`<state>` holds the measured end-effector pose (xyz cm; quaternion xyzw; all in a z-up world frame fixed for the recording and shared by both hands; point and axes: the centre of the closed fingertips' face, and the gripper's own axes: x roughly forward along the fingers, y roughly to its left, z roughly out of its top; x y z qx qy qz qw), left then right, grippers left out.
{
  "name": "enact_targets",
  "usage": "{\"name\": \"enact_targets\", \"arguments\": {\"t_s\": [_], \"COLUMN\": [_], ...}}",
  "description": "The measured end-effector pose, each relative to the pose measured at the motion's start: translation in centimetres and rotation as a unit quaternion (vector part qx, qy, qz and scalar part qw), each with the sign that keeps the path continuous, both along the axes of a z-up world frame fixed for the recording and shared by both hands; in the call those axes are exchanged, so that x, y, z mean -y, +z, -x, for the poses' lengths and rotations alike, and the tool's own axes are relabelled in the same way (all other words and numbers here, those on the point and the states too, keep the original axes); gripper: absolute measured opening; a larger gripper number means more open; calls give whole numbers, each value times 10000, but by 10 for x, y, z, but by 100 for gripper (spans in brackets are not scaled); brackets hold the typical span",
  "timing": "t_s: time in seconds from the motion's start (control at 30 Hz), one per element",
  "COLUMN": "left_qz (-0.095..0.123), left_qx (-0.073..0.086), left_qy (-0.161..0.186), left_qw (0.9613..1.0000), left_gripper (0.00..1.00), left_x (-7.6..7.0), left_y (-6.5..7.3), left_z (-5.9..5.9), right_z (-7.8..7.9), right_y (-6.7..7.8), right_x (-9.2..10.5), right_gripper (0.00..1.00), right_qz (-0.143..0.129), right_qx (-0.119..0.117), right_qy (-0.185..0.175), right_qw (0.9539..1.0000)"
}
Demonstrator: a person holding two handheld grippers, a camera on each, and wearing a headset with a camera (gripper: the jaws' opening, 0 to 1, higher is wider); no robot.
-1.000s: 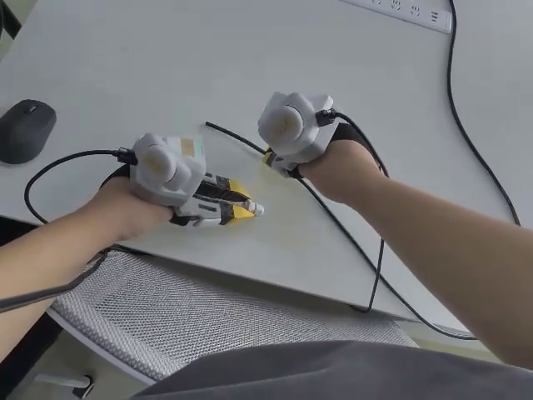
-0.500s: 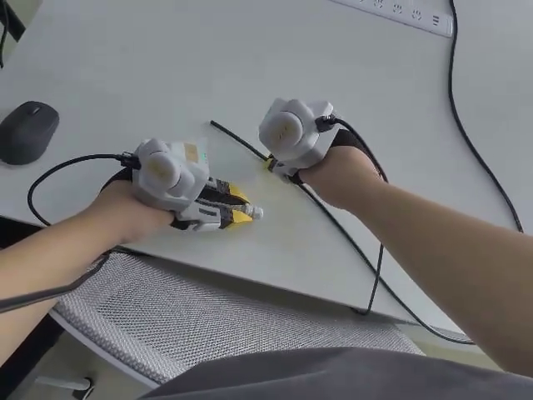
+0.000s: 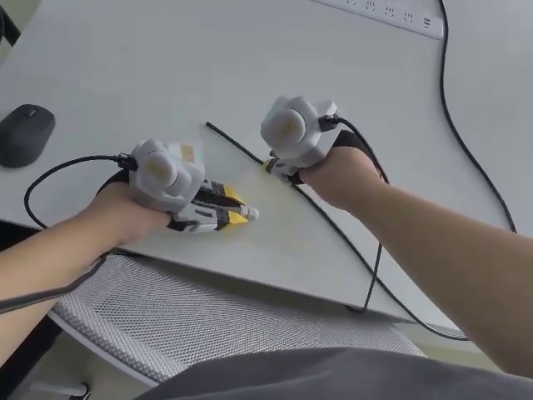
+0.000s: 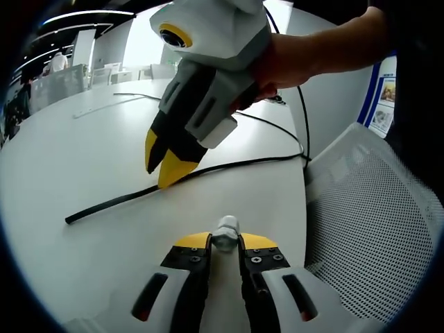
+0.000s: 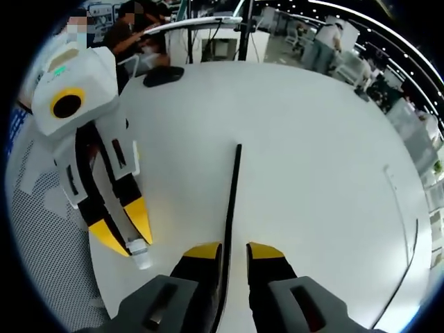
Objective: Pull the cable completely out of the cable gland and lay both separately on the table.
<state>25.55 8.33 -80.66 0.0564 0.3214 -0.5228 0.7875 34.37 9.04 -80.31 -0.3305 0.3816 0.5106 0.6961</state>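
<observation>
**Q:** Left gripper point(image 4: 225, 243) status?
**A:** Jaws clamped on the cable gland point(image 4: 225, 227), near the table's point(image 3: 125, 58) front edge.
**Q:** Right gripper point(image 5: 234, 250)?
**A:** Jaws closed on the cable point(image 5: 234, 187). Its free end lies on the table, apart from the cable gland.

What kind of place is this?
Probably an open-plan office or lab: a white desk with a mouse and power strip, a mesh chair, and more tables behind.
</observation>
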Motion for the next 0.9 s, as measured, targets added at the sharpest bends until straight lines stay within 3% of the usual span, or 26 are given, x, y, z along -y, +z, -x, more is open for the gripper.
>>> {"name": "enact_targets", "arguments": {"t_s": [0.3,0.6,0.9], "left_qz": [-60,-105,-50], "left_qx": [8,70,135], "left_qy": [-4,89,303], "left_qw": [10000,9999,9994], "left_gripper": [19,26,36], "left_x": [-1,-5,-10], "left_y": [-2,1,15], "left_z": [-1,-6,-6], "right_z": [4,8,13], "right_y": [25,52,72], "right_x": [5,19,29], "right_gripper": [19,25,31], "right_qz": [-429,-878,-1219], "right_qx": [-43,-104,-123], "right_qy": [-306,-712,-1021], "right_qw": [9986,9935,9872]}}
